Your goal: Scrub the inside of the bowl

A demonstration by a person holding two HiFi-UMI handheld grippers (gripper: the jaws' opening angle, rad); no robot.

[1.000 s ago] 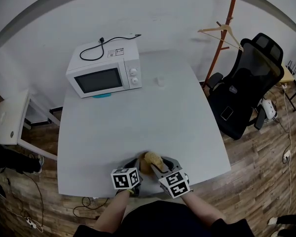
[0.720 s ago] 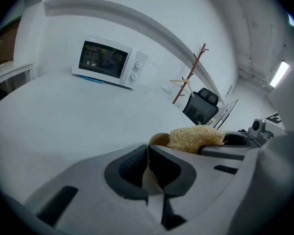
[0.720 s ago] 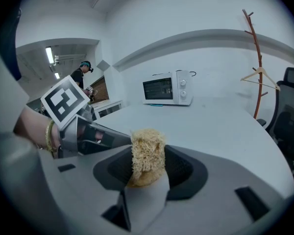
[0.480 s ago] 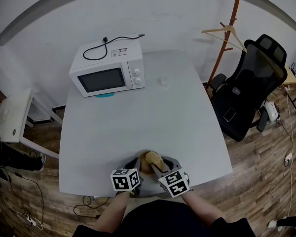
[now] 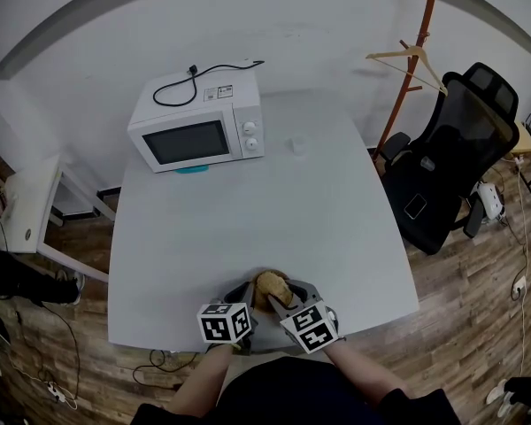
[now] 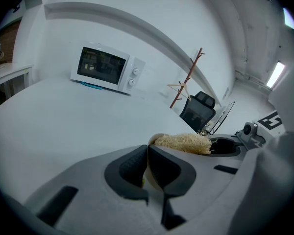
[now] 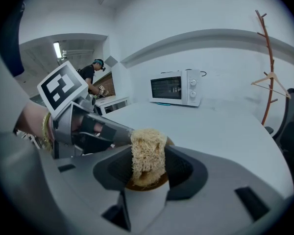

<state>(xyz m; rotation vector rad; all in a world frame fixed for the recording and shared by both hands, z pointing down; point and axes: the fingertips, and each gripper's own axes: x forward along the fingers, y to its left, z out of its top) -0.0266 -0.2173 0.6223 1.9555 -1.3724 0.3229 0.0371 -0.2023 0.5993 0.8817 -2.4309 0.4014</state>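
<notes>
A small bowl with a brown inside sits at the front edge of the white table, mostly hidden by the grippers in the head view. My left gripper is shut on the bowl's pale rim; in the head view it sits at the bowl's left side. A tan loofah scrubber stands inside the bowl, and my right gripper is shut on it. The scrubber also shows in the head view and in the left gripper view.
A white microwave with a black cable on top stands at the table's far left. A small white object lies near the far edge. A black office chair and an orange coat stand are to the right, and a white side table to the left.
The head view has drifted slightly, so the room sits a little differently in frame. Both grippers, the bowl and the scrubber stay in the same place at the table's front edge.
</notes>
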